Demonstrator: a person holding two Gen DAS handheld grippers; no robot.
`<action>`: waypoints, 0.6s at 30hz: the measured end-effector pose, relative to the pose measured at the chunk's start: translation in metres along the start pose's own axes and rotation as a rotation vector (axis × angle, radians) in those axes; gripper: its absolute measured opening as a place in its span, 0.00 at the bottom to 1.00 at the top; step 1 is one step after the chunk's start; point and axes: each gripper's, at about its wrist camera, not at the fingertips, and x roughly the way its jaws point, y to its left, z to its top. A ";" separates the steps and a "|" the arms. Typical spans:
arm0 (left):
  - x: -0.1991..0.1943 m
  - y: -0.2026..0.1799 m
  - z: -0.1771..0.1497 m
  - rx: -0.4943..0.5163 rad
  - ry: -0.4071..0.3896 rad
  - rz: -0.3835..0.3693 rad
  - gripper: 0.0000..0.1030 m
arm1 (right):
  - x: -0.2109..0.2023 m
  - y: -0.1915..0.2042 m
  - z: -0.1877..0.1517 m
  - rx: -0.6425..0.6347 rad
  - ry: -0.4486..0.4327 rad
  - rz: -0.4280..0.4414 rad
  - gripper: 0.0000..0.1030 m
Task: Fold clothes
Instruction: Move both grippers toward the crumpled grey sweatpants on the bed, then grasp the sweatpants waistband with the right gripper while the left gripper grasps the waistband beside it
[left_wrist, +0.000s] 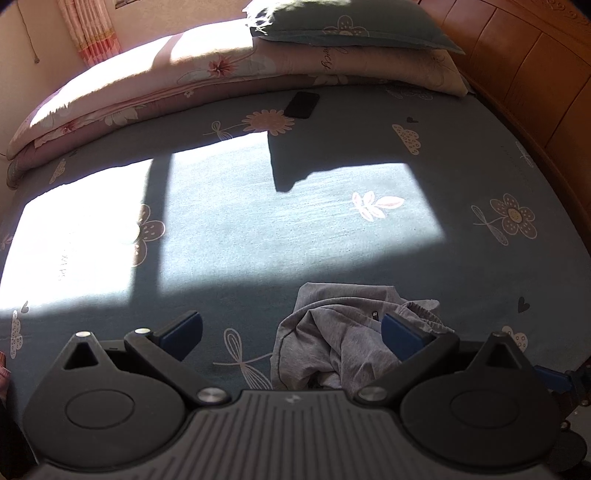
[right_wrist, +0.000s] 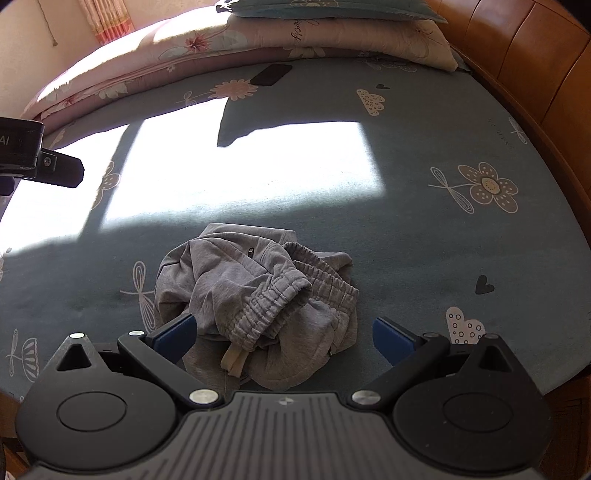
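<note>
Both grippers hover over the bed, jaws spread wide and holding nothing: the right gripper (right_wrist: 284, 338) has its blue pads either side of the near edge of the clothes, and the left gripper (left_wrist: 291, 336) sits off to the left, its right pad overlapping the bundle's near left part in its own view, contact hard to judge. From the right wrist view the left gripper's black body pokes in at the far left edge, above the sunlit patch.

Biggest thing first, the bedsheet (right_wrist: 424, 236): flat teal cotton printed with pale flowers, dragonflies, clouds and small dark hearts, a hard rectangle of sunlight across its middle. Along the far side runs a folded pink floral quilt (right_wrist: 147, 62) with a teal pillow (left_wrist: 351, 26) stacked on top, and a glossy wooden headboard (right_wrist: 535, 74) curves down the right.

Now the grey sweatpants (right_wrist: 258, 295): a crumpled heap of soft heathered jersey, lying on the shaded near part of the sheet. Its ribbed, gathered elastic waistband (right_wrist: 273, 299) is turned up on top, and a cream drawstring end (right_wrist: 232, 360) dangles at the front.

Smallest, a dark phone (right_wrist: 271, 75) lies flat near the quilt
</note>
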 end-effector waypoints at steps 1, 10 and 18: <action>0.006 0.000 0.000 0.018 0.013 -0.003 0.99 | 0.003 -0.002 -0.004 0.028 0.000 -0.014 1.00; 0.020 -0.002 -0.008 0.145 0.018 -0.048 0.99 | 0.019 0.011 -0.033 0.203 0.015 -0.030 1.00; 0.004 -0.001 -0.019 0.177 -0.054 -0.085 0.99 | 0.000 0.029 -0.037 0.105 -0.020 -0.022 0.99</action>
